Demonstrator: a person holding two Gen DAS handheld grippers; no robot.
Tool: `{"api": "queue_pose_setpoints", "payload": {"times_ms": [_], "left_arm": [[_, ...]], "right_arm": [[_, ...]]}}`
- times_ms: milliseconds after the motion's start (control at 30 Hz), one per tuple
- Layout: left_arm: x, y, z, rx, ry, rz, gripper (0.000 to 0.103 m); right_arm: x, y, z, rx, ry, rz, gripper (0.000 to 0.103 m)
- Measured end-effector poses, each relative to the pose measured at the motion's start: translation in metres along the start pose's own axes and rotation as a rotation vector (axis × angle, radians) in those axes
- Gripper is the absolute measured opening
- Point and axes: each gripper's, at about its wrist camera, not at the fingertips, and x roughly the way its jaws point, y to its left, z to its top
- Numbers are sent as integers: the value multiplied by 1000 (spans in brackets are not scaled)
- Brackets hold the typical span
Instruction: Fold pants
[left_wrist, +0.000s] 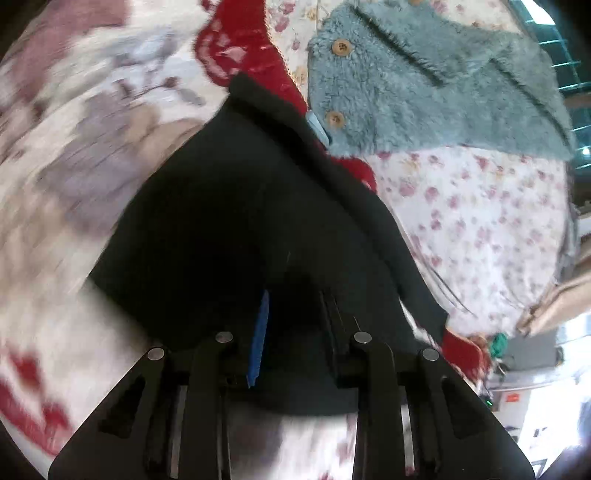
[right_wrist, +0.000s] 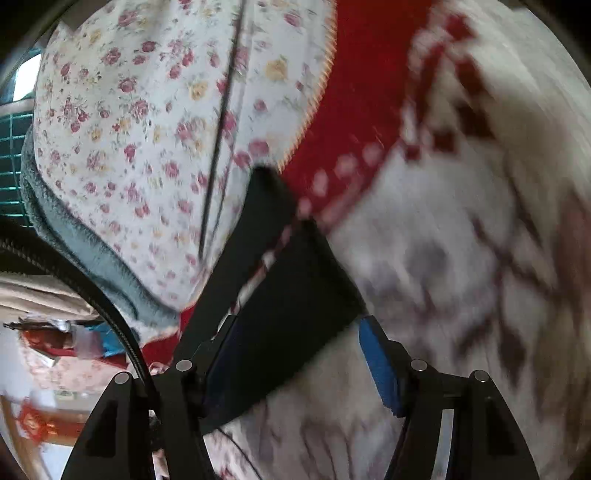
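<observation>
Left tool (left_wrist: 291, 325): jaws partly apart w/ black pants (left_wrist: 236, 206) between them; can't tell if pads press. Pants lie on patterned blanket (left_wrist: 92, 155), teal fleece jacket (left_wrist: 424, 92) beside. Right tool (right_wrist: 299, 354): released, jaws wide, pants fabric (right_wrist: 295, 295) between, blue pad (right_wrist: 380, 369) clear of it.

Blurred patterned blanket (right_wrist: 461, 258); pants (left_wrist: 229, 206) detail lost

A floral bedsheet (left_wrist: 480, 221) is covering the bed, with a red-and-white patterned blanket (right_wrist: 461, 240) lying across it. Daylight is coming through a green window grille (left_wrist: 565, 70) beyond.
</observation>
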Motion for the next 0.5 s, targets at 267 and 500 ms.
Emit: {"api": "queue_pose_setpoints", "payload": {"times_ms": [267,500], "left_arm": [[-69,57,-35,-156,-112,-121,55],[-52,88,-41,-345,-104,-281,66]], "right_arm": [[37,1,14,-9,-3,100,53],[35,-13,11,-12,-21,46,19]]}}
